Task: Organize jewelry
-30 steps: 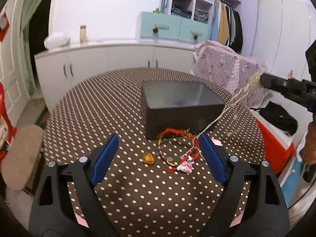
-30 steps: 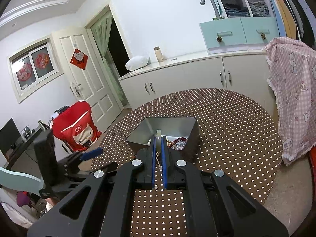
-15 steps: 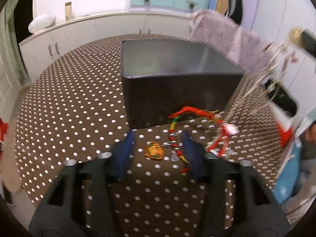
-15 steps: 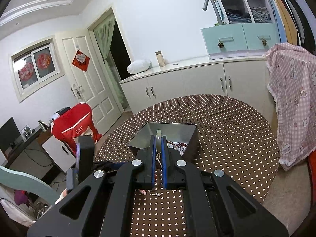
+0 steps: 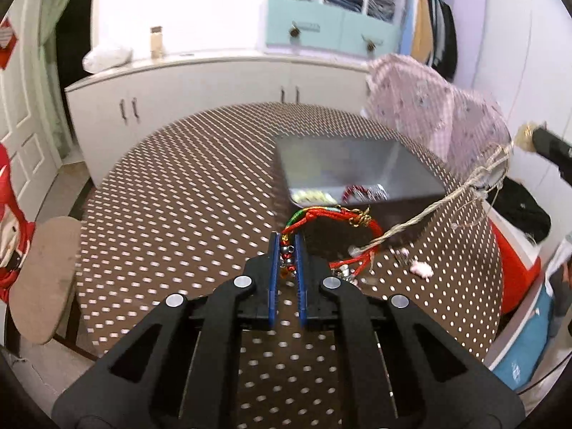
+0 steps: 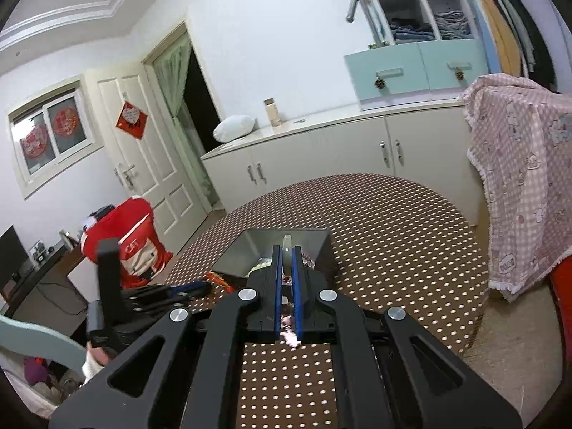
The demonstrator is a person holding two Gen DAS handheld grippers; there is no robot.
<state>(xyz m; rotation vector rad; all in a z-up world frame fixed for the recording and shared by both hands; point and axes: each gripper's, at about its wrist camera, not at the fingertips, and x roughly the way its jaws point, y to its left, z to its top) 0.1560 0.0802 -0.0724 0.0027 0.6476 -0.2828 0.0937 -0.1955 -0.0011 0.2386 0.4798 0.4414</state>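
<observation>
Left gripper (image 5: 286,246) jaws clamped on red bracelet (image 5: 321,214), snagged at three o'clock by right gripper's (image 6: 285,261) clamped cord (image 5: 429,211); lifting could tangle them

- Long white cabinet run (image 6: 343,150) crosses mid-frame.
- White panelled door (image 6: 143,164) stands at left.
- Pale-blue drawer unit (image 6: 414,68) sits upper right.
- Pink checked cloth (image 6: 522,178) hangs at right.

Left gripper (image 5: 286,246) fingers (image 5: 273,250) clamped on red beaded bracelet (image 5: 332,214), just before grey tin box (image 5: 357,168) on polka-dot table (image 5: 178,196).
</observation>
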